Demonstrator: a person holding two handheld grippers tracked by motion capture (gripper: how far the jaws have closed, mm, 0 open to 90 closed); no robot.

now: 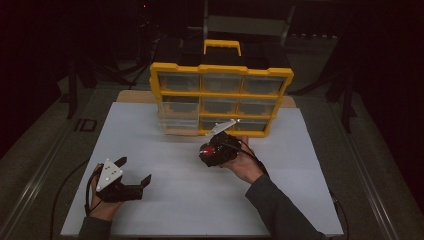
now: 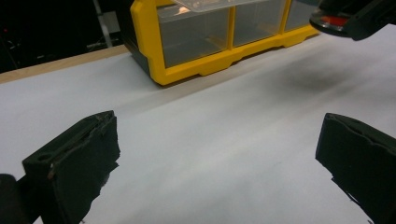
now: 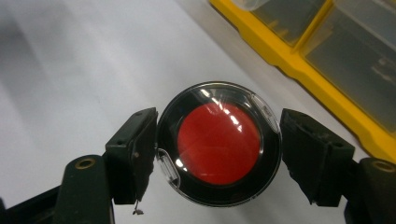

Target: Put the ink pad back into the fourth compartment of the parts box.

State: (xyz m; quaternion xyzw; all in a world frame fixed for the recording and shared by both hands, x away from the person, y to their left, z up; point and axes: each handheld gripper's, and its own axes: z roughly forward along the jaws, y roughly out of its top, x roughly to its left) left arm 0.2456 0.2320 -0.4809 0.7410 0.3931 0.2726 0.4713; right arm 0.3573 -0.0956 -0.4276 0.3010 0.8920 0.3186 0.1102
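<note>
Gripping round red-centred case between right gripper jaws | left gripper wide open, empty

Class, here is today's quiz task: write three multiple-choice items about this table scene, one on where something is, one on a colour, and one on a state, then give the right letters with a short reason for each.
1. Where does the yellow drawer cabinet stand?
A. at the far side of the white board
B. on the near edge by the person
C. under the table

2. What colour is the middle of the round case held by the right gripper?
A. green
B. red
C. white

3. How is the left gripper?
A. shut on a case
B. shut on nothing
C. open, nothing between its jaws

Answers: 1 A, the high view shows the cabinet beyond both hands; 2 B, the right gripper view shows a red disc in a black ring; 3 C, the left gripper view shows the jaws wide apart over bare board.
</note>
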